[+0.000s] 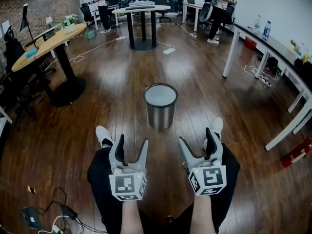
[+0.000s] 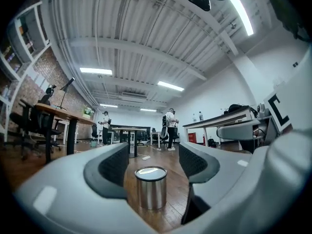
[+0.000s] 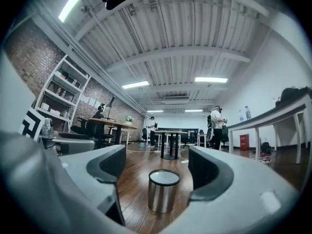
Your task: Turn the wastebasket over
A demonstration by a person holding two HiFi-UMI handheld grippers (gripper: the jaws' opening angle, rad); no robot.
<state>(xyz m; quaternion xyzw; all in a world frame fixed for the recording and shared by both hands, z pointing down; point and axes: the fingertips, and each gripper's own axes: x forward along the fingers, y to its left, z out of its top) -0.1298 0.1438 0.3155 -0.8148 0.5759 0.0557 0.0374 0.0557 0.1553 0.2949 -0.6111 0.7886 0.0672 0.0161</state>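
The steel wastebasket (image 1: 160, 112) stands upright on the wooden floor, a short way in front of the person's shoes. Its top shows as a pale grey disc inside a dark rim. Both grippers are held back from it, over the person's knees. My left gripper (image 1: 132, 141) is open with nothing between its fingers, and so is my right gripper (image 1: 195, 136). In the left gripper view the wastebasket (image 2: 150, 191) shows beyond the wide gap of the left gripper (image 2: 153, 155). In the right gripper view the wastebasket (image 3: 162, 194) likewise stands beyond the right gripper (image 3: 156, 162), untouched.
A round black-legged table (image 1: 141, 9) stands at the back, a wooden table (image 1: 48, 43) at the left, and a long white desk (image 1: 273, 45) along the right. Two people (image 1: 101, 4) (image 1: 219, 4) stand far back. Cables and plugs (image 1: 48, 218) lie at the lower left.
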